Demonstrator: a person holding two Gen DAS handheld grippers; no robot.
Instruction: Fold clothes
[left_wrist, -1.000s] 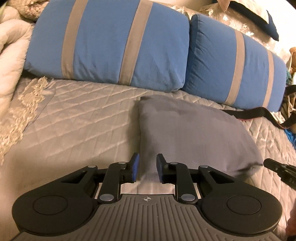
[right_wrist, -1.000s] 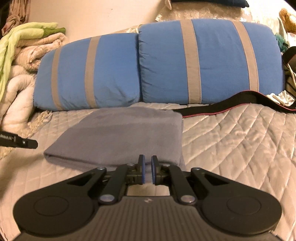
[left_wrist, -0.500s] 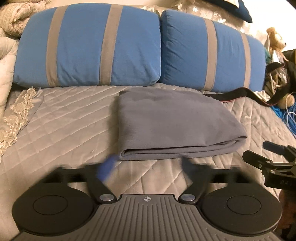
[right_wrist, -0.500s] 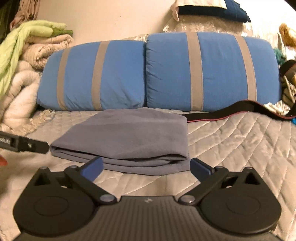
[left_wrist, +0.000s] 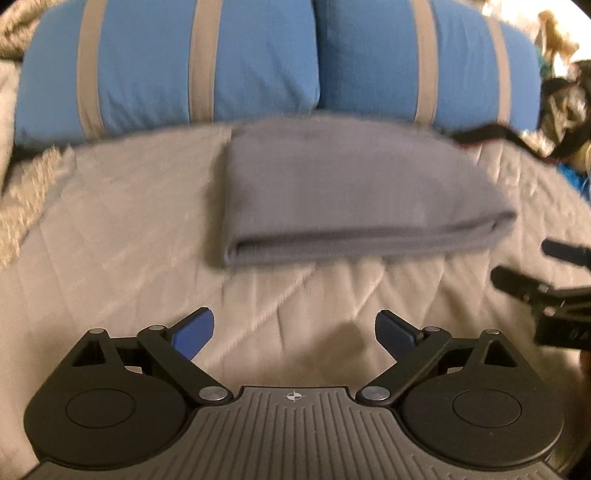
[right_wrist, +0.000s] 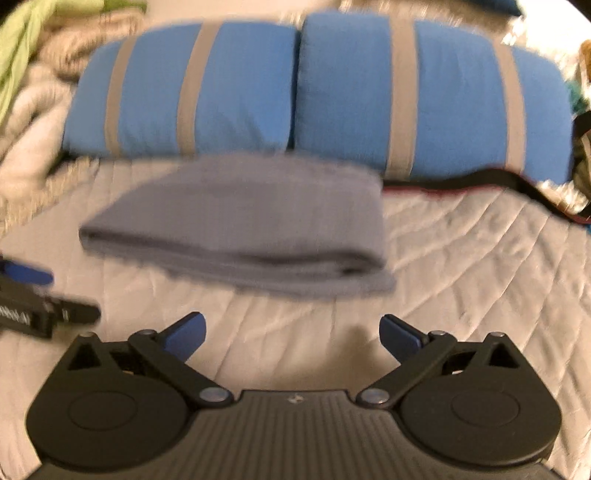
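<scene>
- Ahead of our left gripper (left_wrist: 294, 332), clear of its fingertips, we see the folded grey garment (left_wrist: 354, 199) lying flat on the quilted bedspread (left_wrist: 110, 236): a neat rectangle, layered fold edge facing us.
- Both our grippers' jaws have just been opening; they stand wide apart, nothing between them.
- From our right gripper (right_wrist: 292, 334), the garment sits ahead and slightly left, its far edge just beside two blue striped pillows (right_wrist: 314, 88).

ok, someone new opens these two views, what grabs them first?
Probably the folded grey fabric garment, flat on the quilted cream bedspread just ahead of both grippers. Behind it, two blue pillows with grey stripes fill the background. The left gripper and right gripper stand wide open, nothing between their fingers.
</scene>
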